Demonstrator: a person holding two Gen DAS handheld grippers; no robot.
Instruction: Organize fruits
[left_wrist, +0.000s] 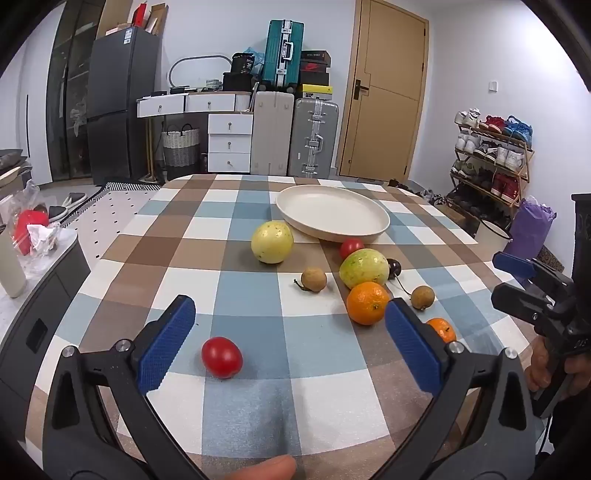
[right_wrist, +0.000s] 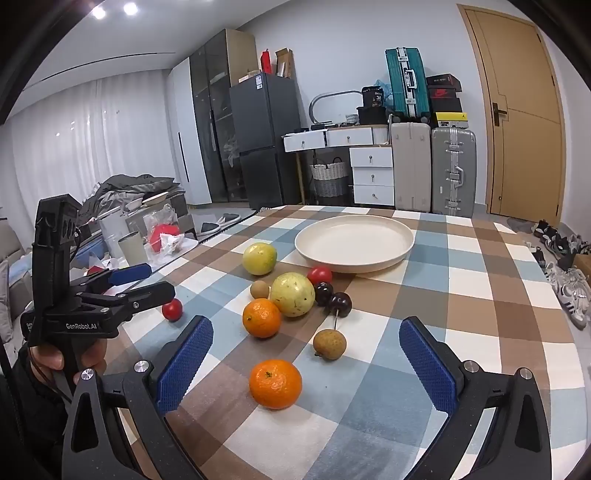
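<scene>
Both grippers wide open and empty, all the fruit loose on the checked table, nothing on the plate.

The left gripper (left_wrist: 290, 341) hangs spread over a red tomato (left_wrist: 222, 357) near the table's near-left edge; the right gripper (right_wrist: 306, 360), just as wide, frames a mandarin (right_wrist: 275, 384) with a longan (right_wrist: 330, 344) just beyond. Further out, a second mandarin (right_wrist: 261, 318), a guava (right_wrist: 292, 294) and two dark cherries (right_wrist: 332, 299) crowd together short of the cream plate (right_wrist: 406, 240) toward the far edge. The risk, I'd say: round fruit rolls, so an off-centre squeeze could squirt the tomato off the edge, or a finger could nudge the cluster.
</scene>
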